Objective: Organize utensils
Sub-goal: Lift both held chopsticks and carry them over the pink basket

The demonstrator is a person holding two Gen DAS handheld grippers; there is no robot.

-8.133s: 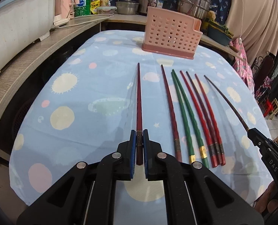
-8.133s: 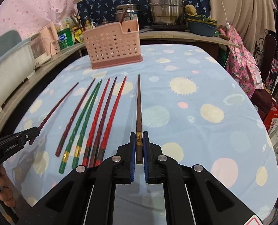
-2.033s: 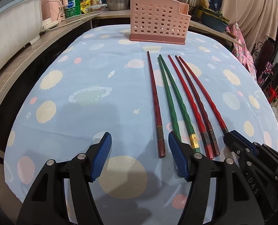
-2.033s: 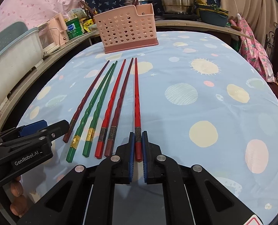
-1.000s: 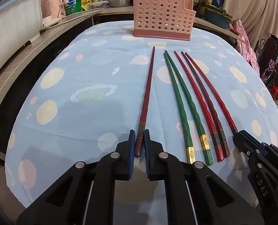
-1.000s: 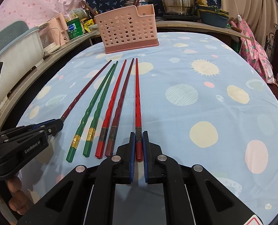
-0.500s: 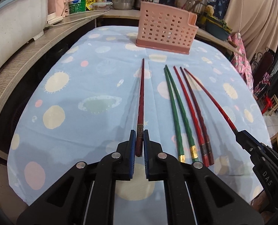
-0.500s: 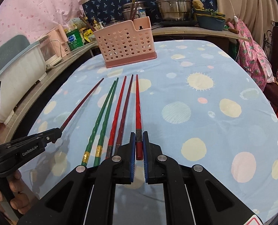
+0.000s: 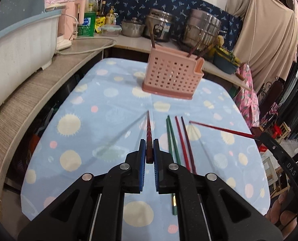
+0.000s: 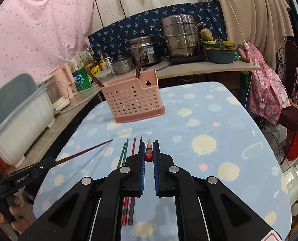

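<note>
My left gripper (image 9: 148,154) is shut on a dark red chopstick (image 9: 148,132), held in the air pointing toward the pink perforated holder (image 9: 172,79). My right gripper (image 10: 149,155) is shut on a bright red chopstick (image 10: 149,150), also lifted; it shows in the left wrist view (image 9: 221,129). Two green chopsticks (image 9: 171,136) and two red ones (image 9: 184,140) lie side by side on the blue spotted tablecloth (image 9: 108,120). The holder (image 10: 131,99) has several chopsticks standing in it.
A counter (image 9: 48,76) runs along the left and back with a white tub (image 9: 18,40), bottles, pots (image 10: 181,36) and a blue basin (image 10: 219,53). Pink patterned cloth (image 10: 267,98) hangs off the right of the table.
Both grippers have risen from the table with their chopsticks and tipped up, so the holder and counter now sit lower and closer in both views.
</note>
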